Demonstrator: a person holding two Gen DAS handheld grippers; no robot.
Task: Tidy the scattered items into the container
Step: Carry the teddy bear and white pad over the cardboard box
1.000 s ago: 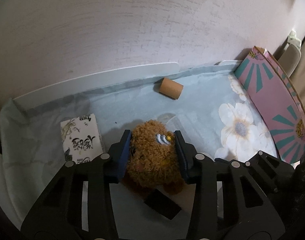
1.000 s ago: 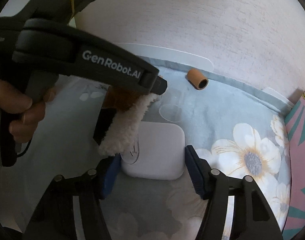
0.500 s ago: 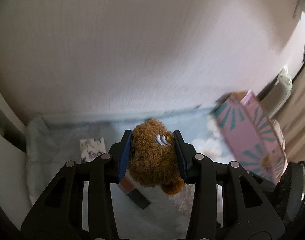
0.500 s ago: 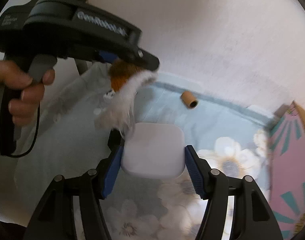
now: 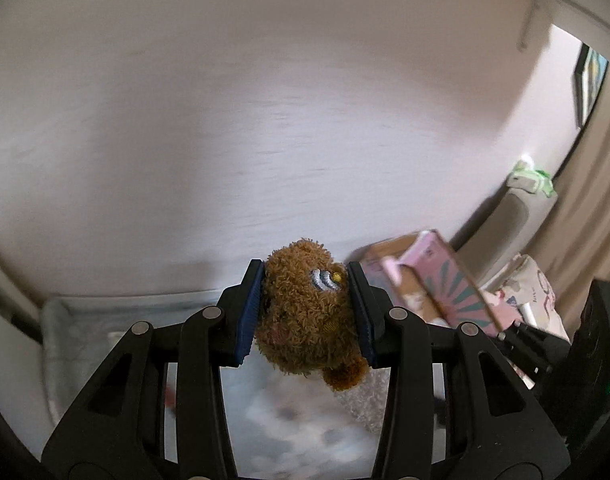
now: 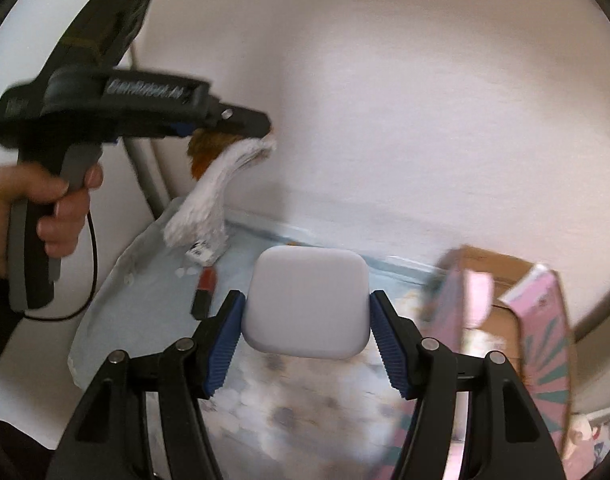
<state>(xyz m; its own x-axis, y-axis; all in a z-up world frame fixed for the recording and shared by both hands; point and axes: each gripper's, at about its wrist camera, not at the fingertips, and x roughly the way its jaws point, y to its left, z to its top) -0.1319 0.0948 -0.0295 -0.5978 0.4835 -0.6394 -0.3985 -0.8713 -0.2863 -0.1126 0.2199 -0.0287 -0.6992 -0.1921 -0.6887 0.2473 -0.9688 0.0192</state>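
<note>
My left gripper (image 5: 307,312) is shut on a brown plush bear (image 5: 307,312) and holds it high above the floral cloth. In the right wrist view the left gripper (image 6: 233,128) shows at upper left with the bear's white fluffy part (image 6: 209,208) hanging from it. My right gripper (image 6: 305,320) is shut on a white rounded square box (image 6: 305,304), also lifted. The pink open cardboard box with teal rays (image 5: 437,280) stands to the right; it also shows in the right wrist view (image 6: 505,320).
A red and black lipstick-like item (image 6: 204,292) lies on the pale blue floral cloth (image 6: 145,280). A white wall is behind. A beige chair (image 5: 509,216) and a tote bag (image 5: 533,292) stand beyond the pink box.
Both grippers have risen well above the cloth with their loads and turned toward the pink box. The cardboard tube and the patterned pack have dropped out of view.
</note>
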